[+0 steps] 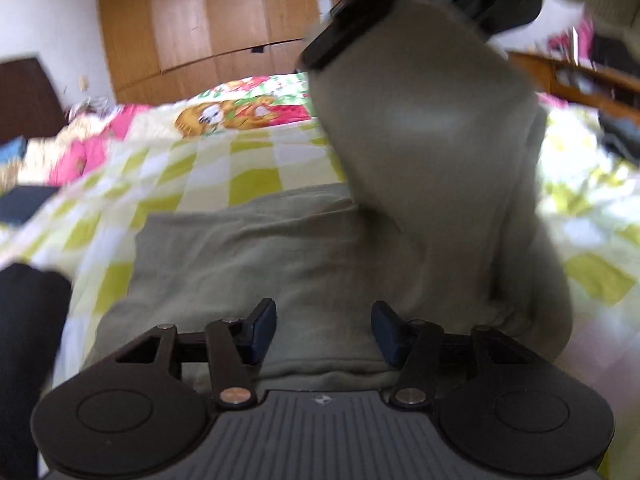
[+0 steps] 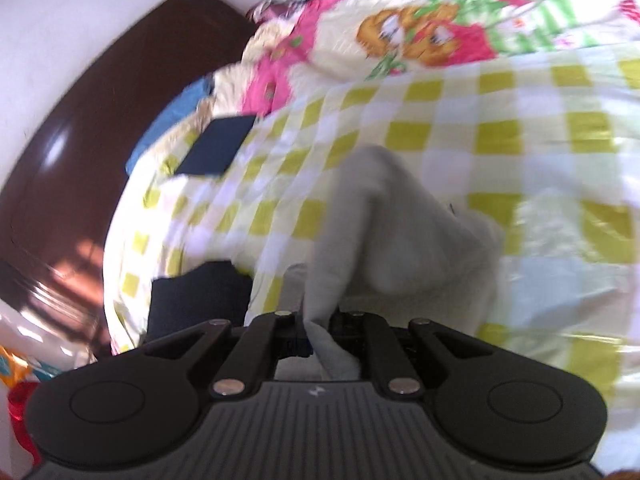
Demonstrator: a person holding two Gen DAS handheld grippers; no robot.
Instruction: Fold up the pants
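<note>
Grey-green pants [image 1: 248, 256] lie on a bed with a green-and-white checked sheet [image 1: 208, 168]. My left gripper [image 1: 324, 330] is open just above the near part of the pants, with nothing between its fingers. One end of the pants [image 1: 424, 128] is lifted high at the upper right, hanging from my right gripper, whose black body [image 1: 348, 16] shows at the top. In the right wrist view my right gripper [image 2: 320, 330] is shut on the pants fabric [image 2: 384, 232], which hangs away from it over the bed. Both views are blurred by motion.
A wooden wardrobe [image 1: 208, 16] and a dark headboard [image 2: 92, 120] stand beyond the bed. A cartoon-print quilt [image 2: 420, 36], pink bedding [image 1: 80, 152] and a dark flat object [image 2: 218, 146] lie at the bed's far end. A dark shape [image 1: 28, 352] sits at the near left.
</note>
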